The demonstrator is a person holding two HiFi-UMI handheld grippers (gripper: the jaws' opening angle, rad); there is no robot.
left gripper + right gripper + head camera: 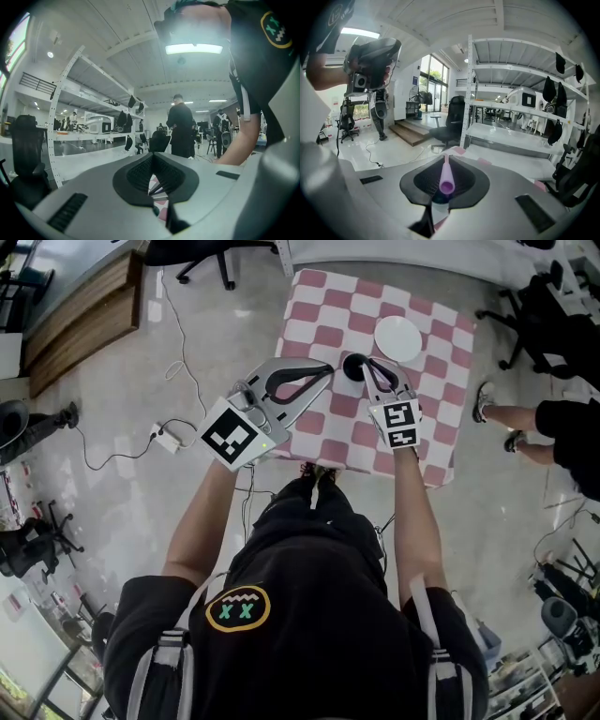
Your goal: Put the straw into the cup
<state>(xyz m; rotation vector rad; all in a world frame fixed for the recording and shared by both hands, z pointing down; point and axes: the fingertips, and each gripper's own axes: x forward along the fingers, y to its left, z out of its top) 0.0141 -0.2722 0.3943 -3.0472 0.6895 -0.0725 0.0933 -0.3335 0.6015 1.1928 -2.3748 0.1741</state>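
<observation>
Right gripper (446, 159) is clenched on the straw (446, 180); its two jaws press the straw from both sides. Left gripper (328, 370) has its jaws closed together at the tips and holds nothing. It points level at the left side of the cup.

Under both grippers stands the table (319, 334), covered with a pink and white checked cloth. At its far right lies a white round plate (398, 338), well apart from the grippers. The black cup (354, 367) stands upright near the middle of the table. The tips of the left gripper are just left of it and the tips of the right gripper just right of it.

The straw is pale purple and lies along the right jaws. Its open end faces the camera and its thin far end goes a little past the tips, tilted down. A dark round shape under it is probably the mouth of the cup.

I judge that the straw is very light, smooth and easy to crush or bend, so the grip should stay gentle. The hold in the middle part seems good, because the free far end can then enter the cup first. The cup also looks light and could tip if it is pushed.
</observation>
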